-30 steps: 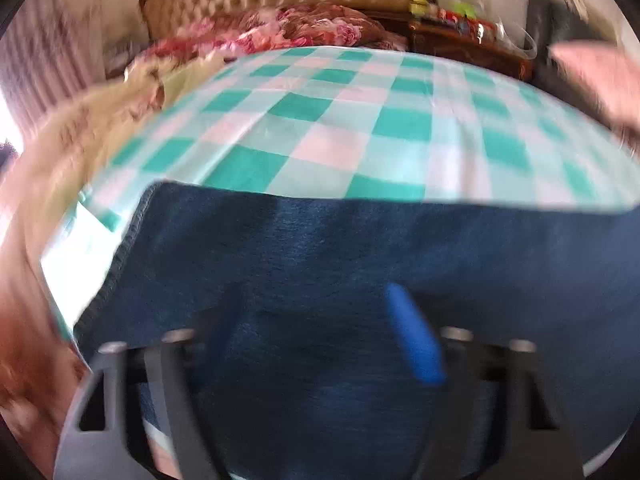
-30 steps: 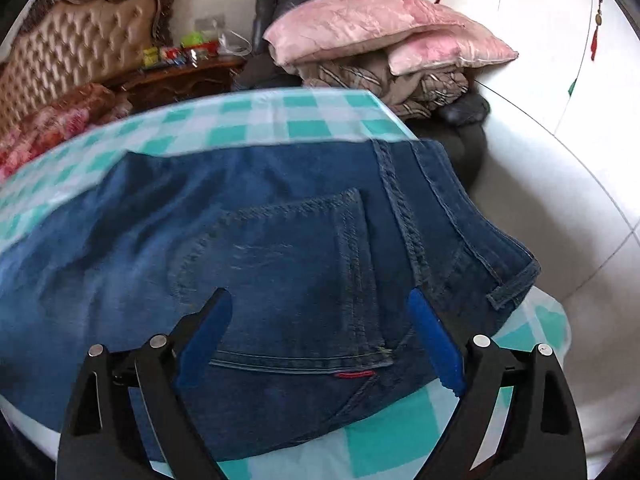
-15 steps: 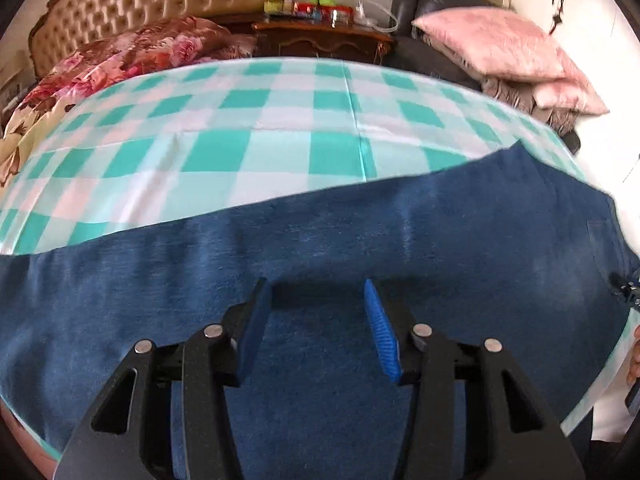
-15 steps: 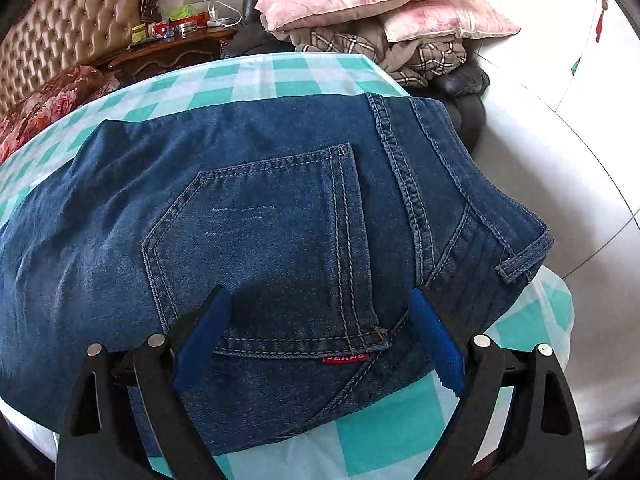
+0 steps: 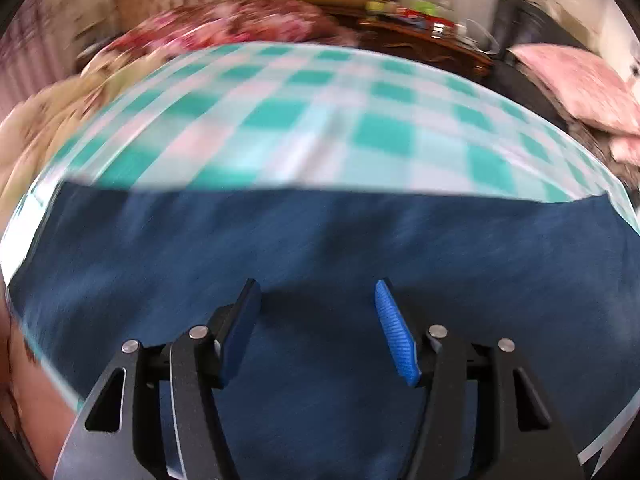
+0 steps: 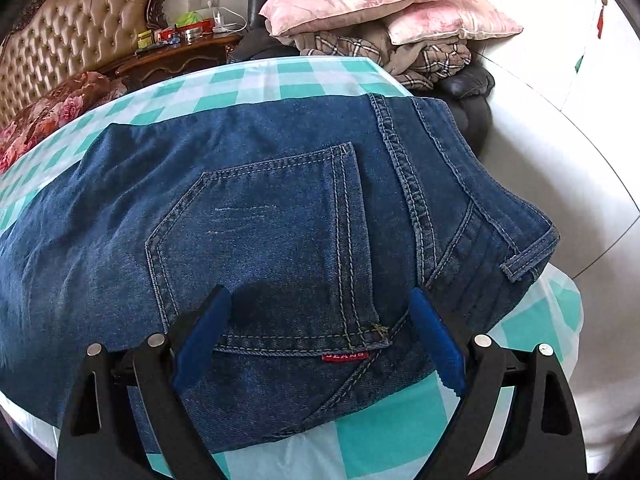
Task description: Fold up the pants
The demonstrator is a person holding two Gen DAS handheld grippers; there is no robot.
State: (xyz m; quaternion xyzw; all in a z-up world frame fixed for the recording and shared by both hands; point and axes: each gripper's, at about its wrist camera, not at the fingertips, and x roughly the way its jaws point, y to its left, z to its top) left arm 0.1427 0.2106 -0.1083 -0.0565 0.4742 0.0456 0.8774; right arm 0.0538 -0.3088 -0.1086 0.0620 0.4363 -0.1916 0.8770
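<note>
1. The jeans (image 6: 280,216) are laid flat on the checked cloth (image 6: 304,80), waistband toward its right end.
2. The left gripper (image 5: 316,296) is held over the jeans, jaws apart.
3. The right gripper (image 6: 320,304) is held over the back pocket (image 6: 272,248), jaws apart.

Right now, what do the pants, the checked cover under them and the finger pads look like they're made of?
Pants: denim, by the look; blue twill weave, pale contrast stitching on the back pocket, a small red tab.
Checked cover: thin woven cloth, probably cotton, matte, teal and white squares.
Pads on the right gripper fingers: blue ribbed rubber or soft plastic, on black rigid arms.
</note>
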